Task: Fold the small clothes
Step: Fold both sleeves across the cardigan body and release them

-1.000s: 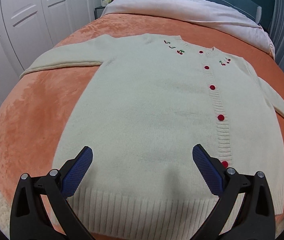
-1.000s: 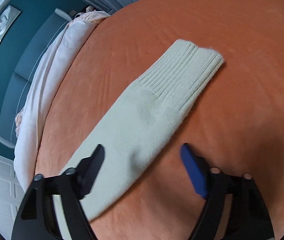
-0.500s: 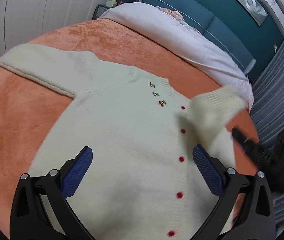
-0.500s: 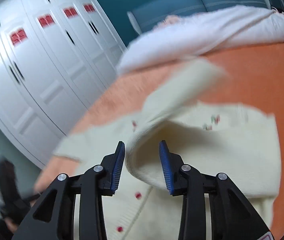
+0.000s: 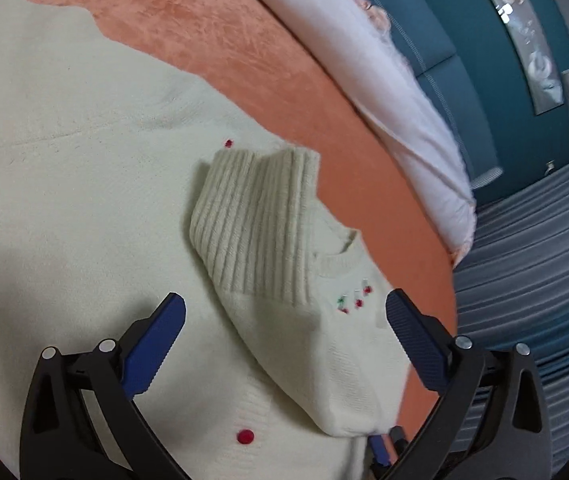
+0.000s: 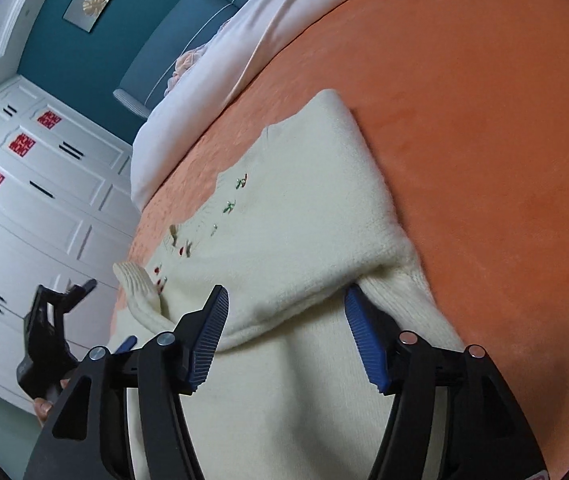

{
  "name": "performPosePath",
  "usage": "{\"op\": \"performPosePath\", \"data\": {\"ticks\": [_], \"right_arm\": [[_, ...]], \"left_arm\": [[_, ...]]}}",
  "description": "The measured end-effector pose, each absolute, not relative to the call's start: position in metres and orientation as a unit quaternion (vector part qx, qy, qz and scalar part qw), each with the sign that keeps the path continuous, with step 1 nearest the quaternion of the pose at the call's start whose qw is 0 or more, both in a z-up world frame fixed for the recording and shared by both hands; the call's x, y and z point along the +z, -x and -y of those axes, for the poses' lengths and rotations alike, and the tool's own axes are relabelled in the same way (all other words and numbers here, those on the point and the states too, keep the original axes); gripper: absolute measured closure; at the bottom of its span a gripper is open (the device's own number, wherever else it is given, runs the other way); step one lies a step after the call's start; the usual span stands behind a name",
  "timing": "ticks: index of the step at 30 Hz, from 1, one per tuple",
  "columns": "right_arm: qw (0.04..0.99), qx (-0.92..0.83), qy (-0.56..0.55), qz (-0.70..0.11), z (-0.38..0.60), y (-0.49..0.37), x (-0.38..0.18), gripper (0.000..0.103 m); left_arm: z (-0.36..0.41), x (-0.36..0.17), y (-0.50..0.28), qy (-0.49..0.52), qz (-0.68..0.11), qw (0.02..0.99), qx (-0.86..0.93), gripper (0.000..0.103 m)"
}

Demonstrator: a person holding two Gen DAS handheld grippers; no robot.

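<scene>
Orange bedspread (image 6: 484,120) under everything, teal headboard (image 6: 84,60) and white wardrobe doors (image 6: 24,200) at upper left of the right view. One cream cardigan (image 5: 64,200), flat on the spread, filling the lower left of the left view. One sleeve (image 5: 268,248) folded across its front, long axis diagonal, ribbed cuff (image 5: 252,216) toward upper left. Two red buttons (image 5: 245,436) showing. Left gripper (image 5: 284,344) spread wide, grasping nothing. Right gripper (image 6: 284,332) just opened, pads off the sleeve fold between them.

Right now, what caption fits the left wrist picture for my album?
Open left tongs hover over a cream cardigan, its ribbed sleeve cuff folded across the chest.
</scene>
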State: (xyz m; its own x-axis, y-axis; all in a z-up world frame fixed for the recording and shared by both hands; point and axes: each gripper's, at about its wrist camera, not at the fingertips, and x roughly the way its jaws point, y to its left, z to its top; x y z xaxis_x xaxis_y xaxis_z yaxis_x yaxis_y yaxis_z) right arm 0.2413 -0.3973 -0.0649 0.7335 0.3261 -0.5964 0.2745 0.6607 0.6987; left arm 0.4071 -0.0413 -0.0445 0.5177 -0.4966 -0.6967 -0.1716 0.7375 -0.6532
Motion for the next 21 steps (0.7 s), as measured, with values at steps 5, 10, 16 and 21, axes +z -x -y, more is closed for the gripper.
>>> {"op": "performPosePath", "data": {"ticks": [5, 10, 16, 21], "right_arm": [[0.852, -0.003, -0.385, -0.355, 0.383, -0.259, -0.051, 0.067], [0.885, 0.003, -0.373, -0.278, 0.388, -0.240, -0.027, 0.091], [0.860, -0.041, -0.351, -0.368, 0.381, -0.254, -0.062, 0.085], [0.877, -0.055, -0.293, -0.378, 0.362, -0.227, -0.028, 0.063]], "left_arm": [[0.051, -0.056, -0.452, 0.297, -0.533, 0.791, -0.049, 0.068], [0.012, -0.019, -0.423, 0.339, -0.385, 0.845, -0.151, 0.084], [-0.031, -0.086, -0.409, 0.361, -0.447, 0.808, -0.134, 0.087], [-0.130, -0.035, -0.352, 0.400, -0.371, 0.834, -0.083, 0.039]]}}
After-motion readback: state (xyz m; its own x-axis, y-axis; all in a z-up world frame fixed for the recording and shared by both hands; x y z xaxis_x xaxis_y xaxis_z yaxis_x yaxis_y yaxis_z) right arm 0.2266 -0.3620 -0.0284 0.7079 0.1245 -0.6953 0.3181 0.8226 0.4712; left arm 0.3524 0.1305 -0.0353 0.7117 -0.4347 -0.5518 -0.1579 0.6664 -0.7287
